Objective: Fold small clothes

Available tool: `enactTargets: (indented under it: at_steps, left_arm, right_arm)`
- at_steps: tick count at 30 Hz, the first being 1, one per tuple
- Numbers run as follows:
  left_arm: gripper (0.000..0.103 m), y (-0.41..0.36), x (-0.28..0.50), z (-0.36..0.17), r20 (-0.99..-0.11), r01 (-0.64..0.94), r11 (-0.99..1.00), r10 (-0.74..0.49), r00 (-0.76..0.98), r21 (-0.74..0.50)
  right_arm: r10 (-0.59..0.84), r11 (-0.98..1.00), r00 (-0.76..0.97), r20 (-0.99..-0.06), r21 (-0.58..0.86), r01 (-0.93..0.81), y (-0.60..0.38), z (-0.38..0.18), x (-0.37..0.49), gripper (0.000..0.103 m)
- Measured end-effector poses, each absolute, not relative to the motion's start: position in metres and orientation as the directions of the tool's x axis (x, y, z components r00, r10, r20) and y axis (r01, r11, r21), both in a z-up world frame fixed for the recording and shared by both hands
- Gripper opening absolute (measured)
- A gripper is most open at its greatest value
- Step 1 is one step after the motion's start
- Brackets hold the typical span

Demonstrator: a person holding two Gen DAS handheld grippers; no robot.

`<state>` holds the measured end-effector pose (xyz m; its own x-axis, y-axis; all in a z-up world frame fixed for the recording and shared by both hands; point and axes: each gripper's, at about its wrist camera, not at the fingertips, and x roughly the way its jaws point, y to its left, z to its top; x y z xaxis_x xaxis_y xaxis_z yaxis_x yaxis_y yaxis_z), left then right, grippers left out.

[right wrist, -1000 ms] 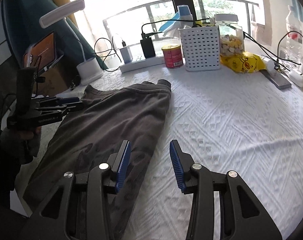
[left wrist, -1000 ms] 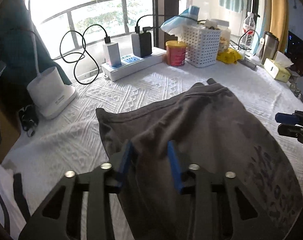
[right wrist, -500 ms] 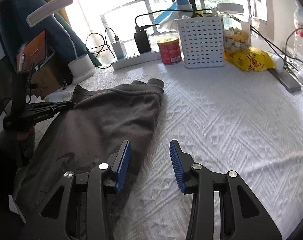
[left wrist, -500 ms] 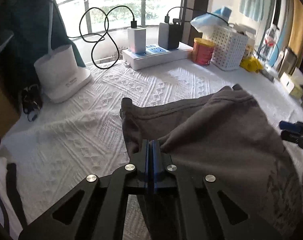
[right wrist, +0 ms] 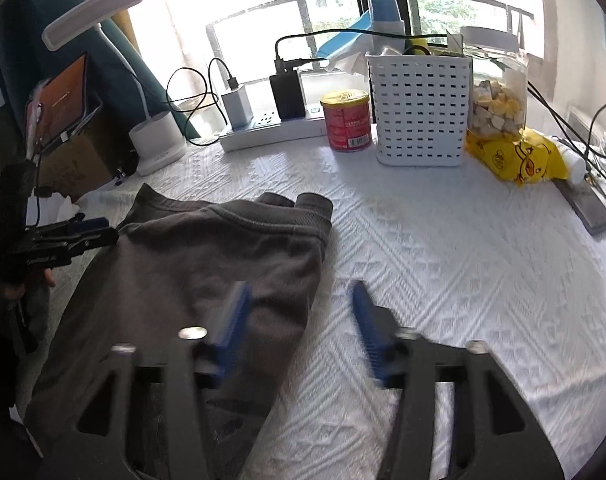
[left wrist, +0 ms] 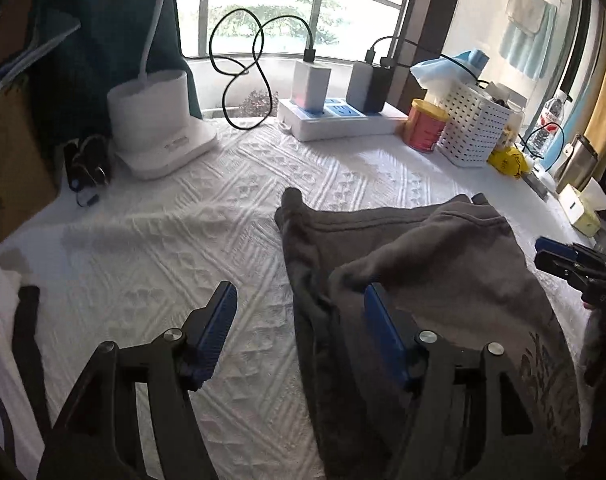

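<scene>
White bedspread [left wrist: 151,248] | grey garment [right wrist: 207,256] edge between spread right tool [right wrist: 299,304] | left tool [left wrist: 299,312] spread

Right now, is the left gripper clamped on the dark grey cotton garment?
No: the left gripper stands wide open, with the dark grey cotton garment draped against only its right blue finger pad.

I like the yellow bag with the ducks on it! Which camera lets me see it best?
The right wrist view: the yellow duck bag lies close and unblocked beside the white basket, so its duck pictures show. In the left wrist view it is only a small yellow lump far off near the edge, its ducks too small to see.
</scene>
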<state>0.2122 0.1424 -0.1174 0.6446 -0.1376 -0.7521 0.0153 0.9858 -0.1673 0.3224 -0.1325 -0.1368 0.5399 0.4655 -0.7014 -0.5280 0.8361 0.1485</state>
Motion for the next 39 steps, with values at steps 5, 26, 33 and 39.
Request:
enactTargets:
  at_steps: [5, 26, 33, 39]
  left_arm:
    - [0.066, 0.131, 0.210, -0.118, -0.750, 0.078, 0.978, -0.201, 0.630, -0.196]
    - [0.074, 0.088, 0.215, -0.133, -0.775, 0.216, 0.953, -0.298, 0.557, -0.211]
    - [0.043, 0.069, 0.213, -0.132, -0.774, 0.278, 0.944, -0.310, 0.553, -0.180]
    - [0.032, 0.056, 0.211, -0.131, -0.775, 0.291, 0.944, -0.301, 0.556, -0.158]
  right_arm:
    - [0.456, 0.839, 0.546, -0.703, 0.135, -0.527, -0.129, -0.136, 0.331, 0.070]
    - [0.497, 0.775, 0.432, -0.753, 0.161, -0.611, -0.096, -0.156, 0.357, 0.070]
    - [0.484, 0.737, 0.427, -0.764, 0.092, -0.670, -0.069, -0.160, 0.347, 0.053]
    - [0.506, 0.706, 0.405, -0.761, 0.095, -0.702, -0.063, -0.161, 0.338, 0.021]
